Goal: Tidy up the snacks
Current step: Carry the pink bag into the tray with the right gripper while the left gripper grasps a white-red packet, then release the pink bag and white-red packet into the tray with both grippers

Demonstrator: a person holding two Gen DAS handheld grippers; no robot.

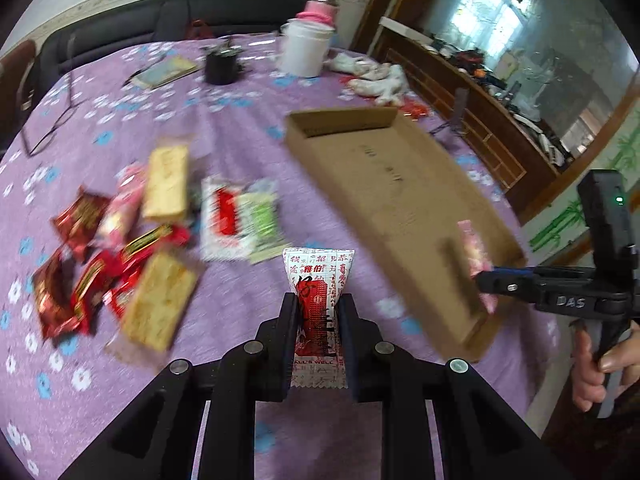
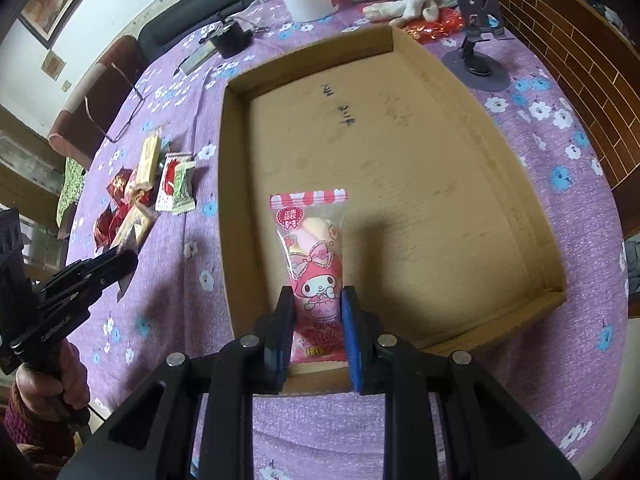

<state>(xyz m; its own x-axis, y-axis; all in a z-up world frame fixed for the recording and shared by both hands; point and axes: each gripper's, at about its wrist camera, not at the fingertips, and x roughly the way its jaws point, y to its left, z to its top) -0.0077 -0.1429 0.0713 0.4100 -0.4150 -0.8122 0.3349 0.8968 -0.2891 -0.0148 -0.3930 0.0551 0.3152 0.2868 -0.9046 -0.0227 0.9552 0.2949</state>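
Observation:
My left gripper [image 1: 318, 304] is shut on a white and red snack packet [image 1: 319, 284] and holds it above the purple tablecloth, left of the shallow cardboard box [image 1: 384, 184]. My right gripper [image 2: 317, 300] is shut on a pink cartoon snack bag [image 2: 310, 248] over the near end of the box [image 2: 400, 168], whose floor is bare. A pile of snack packets [image 1: 132, 248] lies on the cloth left of the box; it also shows in the right wrist view [image 2: 140, 192]. The right gripper also shows in the left wrist view [image 1: 486, 280], and the left gripper in the right wrist view [image 2: 120, 264].
At the far side of the table stand a white tub [image 1: 304, 50], a black cup [image 1: 220, 66], a book [image 1: 166, 72] and a heap of white cloth [image 1: 376, 78]. A black phone stand [image 2: 478, 40] is beyond the box. A wooden cabinet [image 1: 480, 120] lines the right.

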